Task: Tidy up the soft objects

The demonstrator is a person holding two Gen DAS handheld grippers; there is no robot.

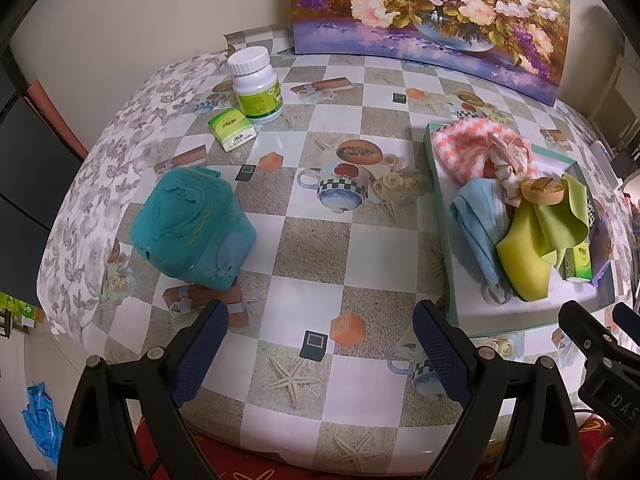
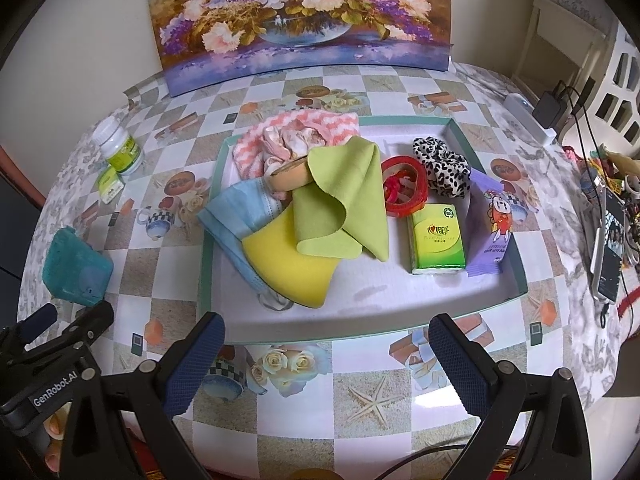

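- Tabletop [image 2: 360, 392]: checkered oilcloth printed with teapots and starfish; a flower painting [image 2: 304, 16] leans against the wall at the back.
- Tray [image 2: 206, 256]: shallow, teal-rimmed, white floor, sitting on the tabletop and holding the soft items.
- Left half of the tray, piled: pink-and-white knit cloth [image 2: 280, 128] at the back, blue face mask [image 2: 236, 216], yellow sponge [image 2: 288, 268], green cloth [image 2: 344, 200] draped over the sponge. A round tan disc [image 2: 288, 178] rests among them.
- Right half: leopard scrunchie [image 2: 442, 164], red ring [image 2: 402, 190], green tissue pack [image 2: 438, 240], purple packet [image 2: 490, 236] leaning on the tray's right wall.
- Outside the tray, well to the left: teal sponge block [image 1: 192, 232], white pill bottle [image 1: 258, 86], small green box [image 1: 232, 128] just beside the bottle.
- Left hand-held gripper [image 1: 320, 356]: jaws released, spread wide, empty, above bare tabletop.
- Right hand-held gripper [image 2: 332, 364]: jaws released, empty, just in front of the tray's near rim.
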